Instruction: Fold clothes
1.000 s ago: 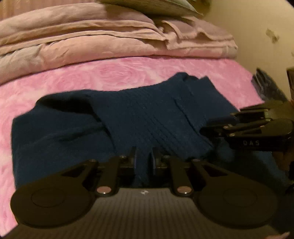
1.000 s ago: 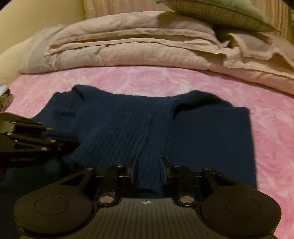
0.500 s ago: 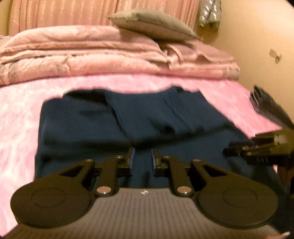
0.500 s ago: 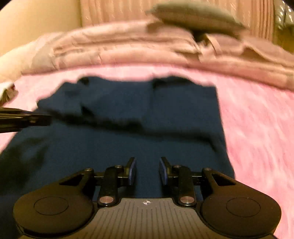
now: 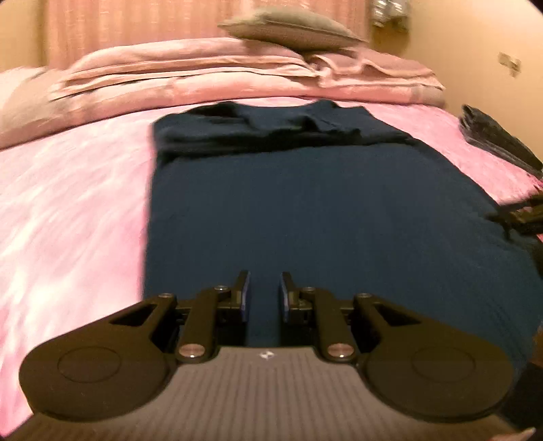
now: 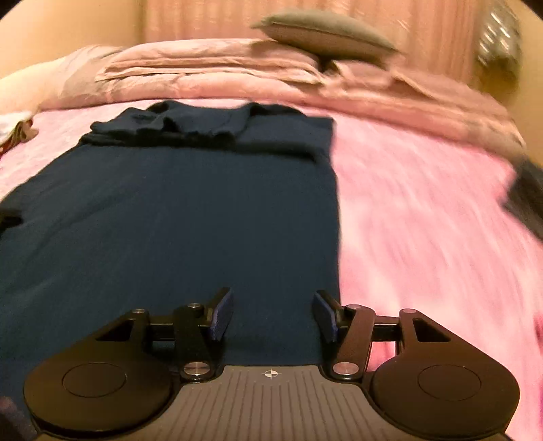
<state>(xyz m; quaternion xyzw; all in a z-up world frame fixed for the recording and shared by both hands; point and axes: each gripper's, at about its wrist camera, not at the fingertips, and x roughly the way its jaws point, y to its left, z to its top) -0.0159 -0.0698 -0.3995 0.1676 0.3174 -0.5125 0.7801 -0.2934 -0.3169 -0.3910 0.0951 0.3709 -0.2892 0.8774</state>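
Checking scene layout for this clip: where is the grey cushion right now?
The grey cushion sits at the far end of the bed, on top of the folded pink bedding, beyond the navy garment; it appears top-centre in both wrist views.

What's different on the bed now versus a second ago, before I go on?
The dark navy ribbed knit garment has been drawn out long towards the cameras; only its far end stays bunched. The right gripper is opening, its pads clear of the cloth. The left gripper stays narrow over the fabric. The pink bedspread, folded bedding and grey pillow are unchanged.
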